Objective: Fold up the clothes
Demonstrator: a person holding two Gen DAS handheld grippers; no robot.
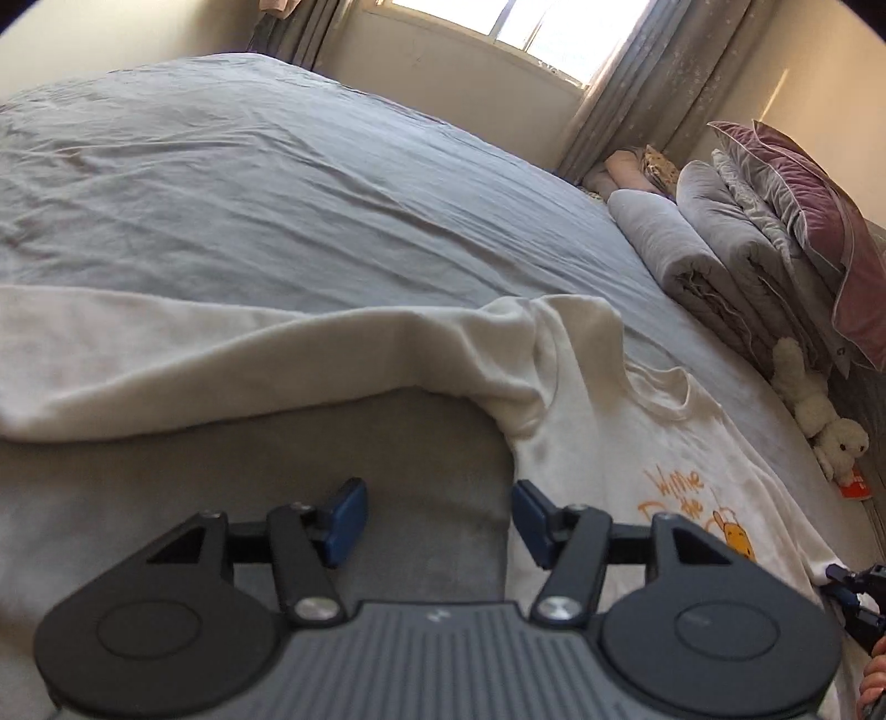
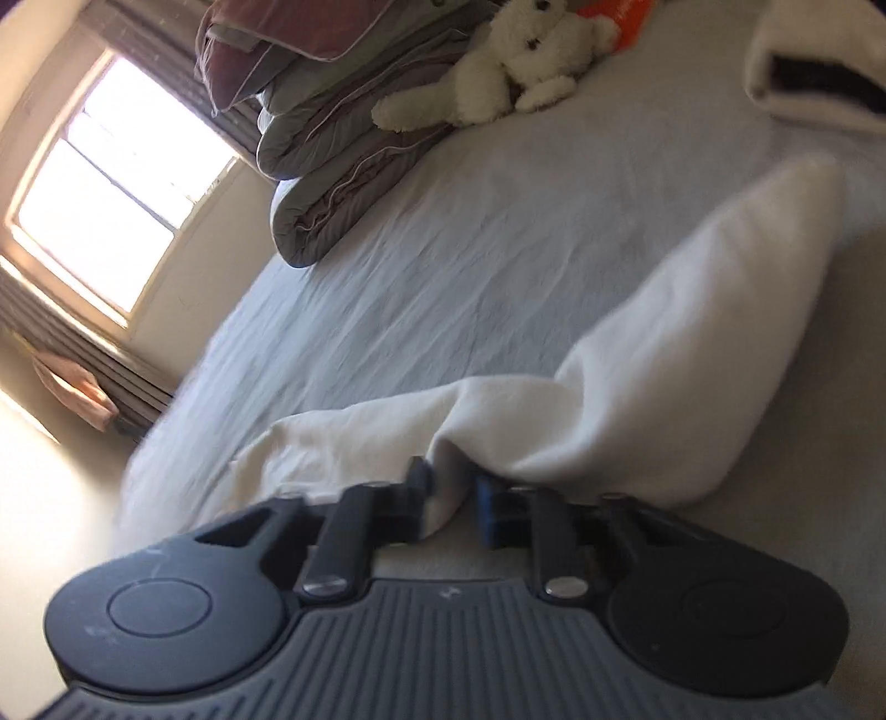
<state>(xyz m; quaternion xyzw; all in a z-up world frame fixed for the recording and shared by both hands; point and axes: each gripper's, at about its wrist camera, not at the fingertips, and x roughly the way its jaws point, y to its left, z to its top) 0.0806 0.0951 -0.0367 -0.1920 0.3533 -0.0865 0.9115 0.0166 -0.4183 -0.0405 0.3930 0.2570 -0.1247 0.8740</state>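
Observation:
A cream T-shirt (image 1: 598,443) with an orange cartoon print lies on the grey bed sheet (image 1: 277,194), one sleeve (image 1: 221,360) stretched out to the left. My left gripper (image 1: 440,520) hovers open just below that sleeve, at the shirt's side edge, holding nothing. Its right pad (image 1: 531,523) is over the cloth edge and its left pad (image 1: 348,520) is over bare sheet. At the far right edge, my right gripper (image 1: 853,598) meets the shirt's other side. In the right wrist view, my right gripper (image 2: 454,493) is shut on a bunched fold of the shirt (image 2: 664,376).
Folded grey duvets (image 1: 698,249) and a purple pillow (image 1: 814,210) are stacked along the headboard side, with a white plush toy (image 1: 819,415) and an orange item (image 1: 855,484) beside them. A window (image 1: 526,22) and curtains (image 1: 637,99) lie beyond the bed. Another pale folded item (image 2: 819,66) lies near the plush toy.

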